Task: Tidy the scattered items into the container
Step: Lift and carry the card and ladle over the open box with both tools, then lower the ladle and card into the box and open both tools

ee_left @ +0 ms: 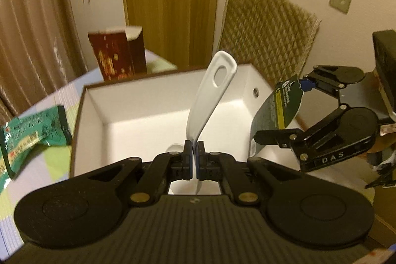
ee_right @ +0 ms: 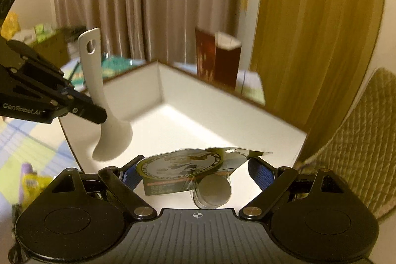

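My left gripper [ee_left: 194, 150] is shut on a white rice paddle [ee_left: 210, 95], handle up, held over the open white box [ee_left: 128, 125]. In the right wrist view the paddle [ee_right: 99, 90] hangs upright over the box's near left corner [ee_right: 198, 125] with its blade low. My right gripper [ee_right: 195, 176] has its fingers spread wide around a blister-card pack of round batteries [ee_right: 188, 170], which lies between them over the box. In the left wrist view the right gripper [ee_left: 284, 113] and the pack [ee_left: 277, 108] sit at the box's right wall.
A green snack packet [ee_left: 32, 132] lies on the checked tablecloth [ee_left: 49, 165] left of the box. A dark red carton [ee_left: 118, 53] stands behind the box. A quilted chair back [ee_left: 267, 34] is at the right. A yellow and purple item [ee_right: 29, 182] lies on the cloth.
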Tool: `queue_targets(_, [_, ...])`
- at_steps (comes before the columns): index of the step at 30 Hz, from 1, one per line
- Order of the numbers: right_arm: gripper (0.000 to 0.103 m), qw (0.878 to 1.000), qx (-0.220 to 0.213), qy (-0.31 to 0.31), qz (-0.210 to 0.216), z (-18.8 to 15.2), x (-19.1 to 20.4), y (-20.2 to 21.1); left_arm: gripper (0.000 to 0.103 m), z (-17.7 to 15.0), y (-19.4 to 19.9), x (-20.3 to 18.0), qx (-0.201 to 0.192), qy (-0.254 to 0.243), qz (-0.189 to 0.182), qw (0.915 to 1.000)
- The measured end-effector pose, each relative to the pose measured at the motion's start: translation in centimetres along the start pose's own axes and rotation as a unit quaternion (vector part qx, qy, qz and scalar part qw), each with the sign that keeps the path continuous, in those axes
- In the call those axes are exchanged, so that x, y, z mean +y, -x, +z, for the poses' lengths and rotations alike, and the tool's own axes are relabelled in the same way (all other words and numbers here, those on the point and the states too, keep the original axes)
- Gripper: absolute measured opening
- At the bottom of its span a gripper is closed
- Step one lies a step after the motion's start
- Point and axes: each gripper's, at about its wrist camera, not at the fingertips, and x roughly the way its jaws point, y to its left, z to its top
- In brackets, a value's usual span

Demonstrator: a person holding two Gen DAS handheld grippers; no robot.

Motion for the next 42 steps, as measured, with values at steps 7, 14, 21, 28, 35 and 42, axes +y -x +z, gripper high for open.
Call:
queue_targets(7, [0.087, 0.998, 0.066, 0.022, 0.013, 0.2, -0.3, -3.0, 0.001, -0.5, -3.5, 1.3, 0.050, 0.002, 0.028, 0.9984])
queue_targets(14, [0.086, 0.992, 0.124, 0.023, 0.007, 0.4, -0.7, -5.0, 0.001, -0.6, -6.6, 1.9, 0.103, 0.003, 0.034, 0.9940])
queue_targets(21, [0.085, 0.990, 0.137, 0.024, 0.006, 0.6, -0.9, -5.8, 0.004, -1.0, -8.2, 2.3, 0.121, 0.025, 0.027, 0.9920])
queue_targets(28, [0.087, 0.990, 0.136, 0.025, 0.014, 0.8, -0.7, -5.8, 0.019, -1.1, -7.9, 2.8, 0.119, 0.032, 0.026, 0.9921])
queue_targets(35, [0.098, 0.993, 0.118, 0.029, 0.015, 1.3, -0.4, -4.6, 0.039, -1.1, -6.8, 3.2, 0.116, 0.033, 0.032, 0.9922])
queue_targets(42, [0.101, 0.993, 0.110, 0.031, 0.013, 1.9, -0.3, -3.2, 0.064, -1.3, -5.2, 3.4, 0.110, 0.032, 0.042, 0.9925])
